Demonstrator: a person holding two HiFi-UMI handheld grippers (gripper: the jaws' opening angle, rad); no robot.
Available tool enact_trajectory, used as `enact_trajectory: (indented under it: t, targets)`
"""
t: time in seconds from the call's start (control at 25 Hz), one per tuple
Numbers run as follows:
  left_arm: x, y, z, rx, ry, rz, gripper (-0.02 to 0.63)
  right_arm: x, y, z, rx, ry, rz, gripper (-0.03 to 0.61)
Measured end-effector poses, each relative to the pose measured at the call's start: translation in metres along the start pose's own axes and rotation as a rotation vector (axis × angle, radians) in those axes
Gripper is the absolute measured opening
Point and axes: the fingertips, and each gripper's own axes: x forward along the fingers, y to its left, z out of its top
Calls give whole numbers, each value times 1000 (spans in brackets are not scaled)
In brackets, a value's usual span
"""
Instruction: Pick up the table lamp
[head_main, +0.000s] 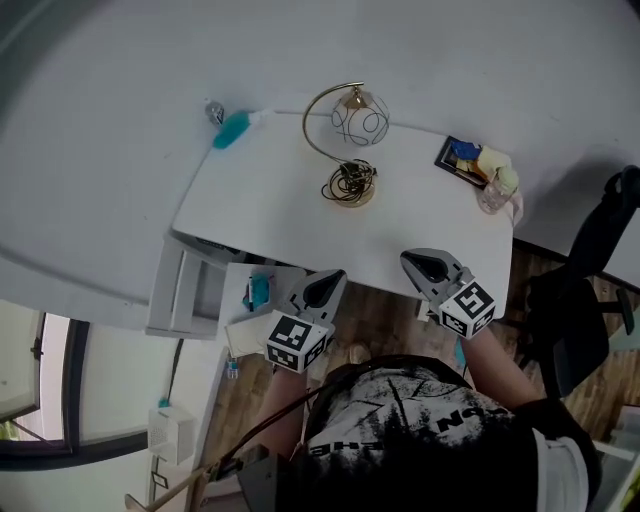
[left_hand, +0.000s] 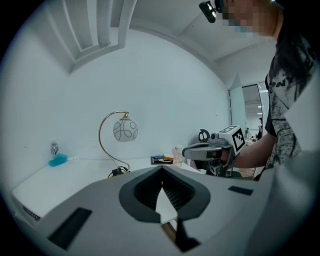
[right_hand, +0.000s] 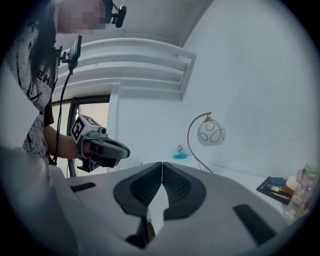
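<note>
The table lamp (head_main: 347, 140) stands near the back of the white table (head_main: 280, 225): a curved gold stem, a round white globe with dark swirls and a coiled cord at its gold base. The left gripper view has the lamp (left_hand: 121, 135) left of centre and well ahead of the jaws; in the right gripper view the lamp (right_hand: 209, 134) sits to the right. My left gripper (head_main: 328, 284) hovers at the table's near edge, shut and empty. My right gripper (head_main: 422, 264) is over the near right edge, shut too, holding nothing. Both are well short of the lamp.
A teal object (head_main: 231, 130) lies at the table's back left by the wall. A dark tray with small items (head_main: 462, 158) and a clear bottle (head_main: 497, 189) sit at the right end. A black chair (head_main: 585, 290) stands on the right. White drawers (head_main: 185, 290) are left of the table.
</note>
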Motion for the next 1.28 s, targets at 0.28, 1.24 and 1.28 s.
enact_trajectory:
  t: [0.28, 1.24, 1.28]
  targets:
    - [4, 46, -2, 17, 1, -63, 15, 39, -3, -1, 5, -3, -72, 18]
    - [96, 117, 27, 33, 5, -137, 15, 103, -80, -36, 57, 67, -93, 20]
    - [101, 121, 31, 38, 3, -137, 15, 107, -85, -35, 61, 67, -83, 19]
